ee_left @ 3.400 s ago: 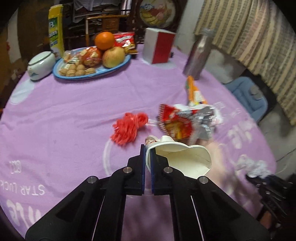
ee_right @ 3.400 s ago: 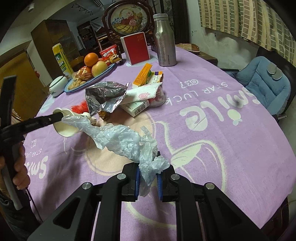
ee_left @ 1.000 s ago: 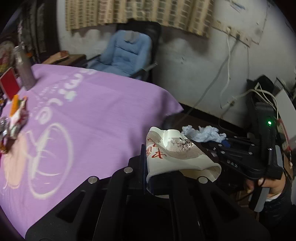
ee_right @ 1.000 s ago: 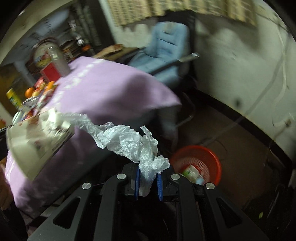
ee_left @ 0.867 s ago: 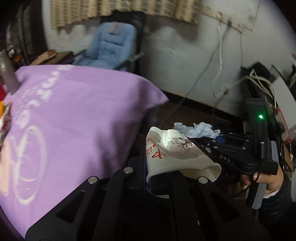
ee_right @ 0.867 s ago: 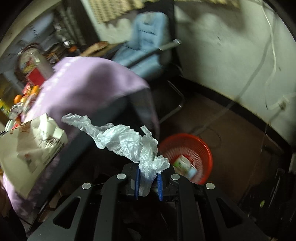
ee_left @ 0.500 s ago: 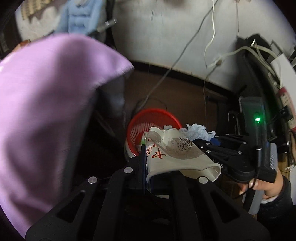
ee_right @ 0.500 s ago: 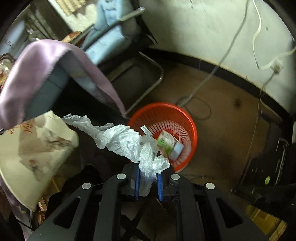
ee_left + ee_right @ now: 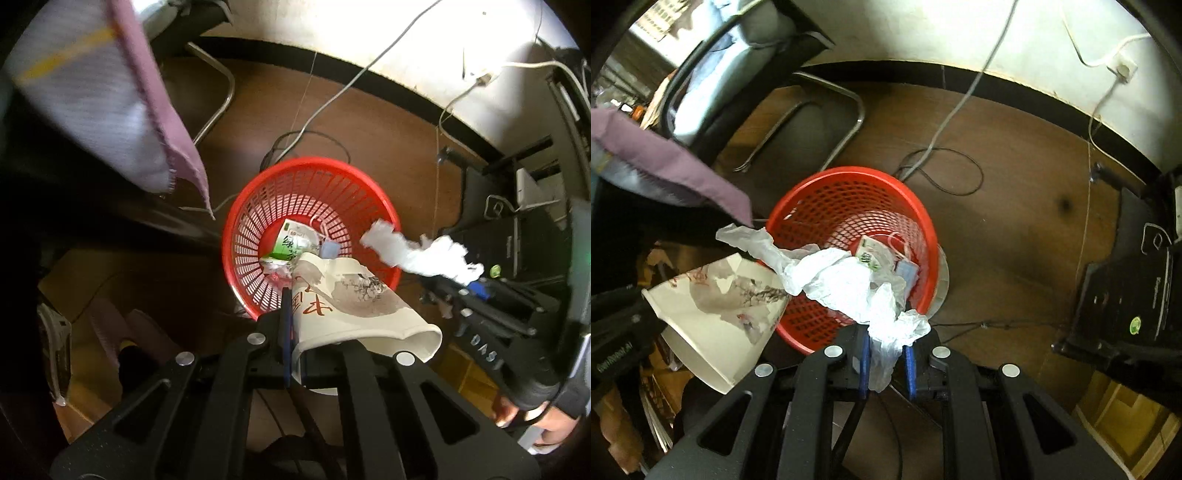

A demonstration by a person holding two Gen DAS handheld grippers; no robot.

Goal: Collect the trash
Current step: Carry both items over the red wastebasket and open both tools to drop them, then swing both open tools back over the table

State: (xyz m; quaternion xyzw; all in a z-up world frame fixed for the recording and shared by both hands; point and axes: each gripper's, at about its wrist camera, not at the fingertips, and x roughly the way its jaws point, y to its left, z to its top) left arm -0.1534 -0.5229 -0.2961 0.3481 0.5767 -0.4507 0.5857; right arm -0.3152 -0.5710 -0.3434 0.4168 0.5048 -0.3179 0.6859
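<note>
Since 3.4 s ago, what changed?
Both grippers swung off the table and down over the red bin. Left gripper still pinches the paper cup; right gripper still holds the crumpled plastic. Nothing has been released. A green carton already lies in the bin.

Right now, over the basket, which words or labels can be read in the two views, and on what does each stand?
"绿": green carton in the red basket; its smaller print is unreadable.
"DAS": white letters on the right gripper.
"GenRobot.AI": left gripper, blurred.
Red characters on the paper cup: I cannot read them surely.
Label on the black computer tower: too small.
</note>
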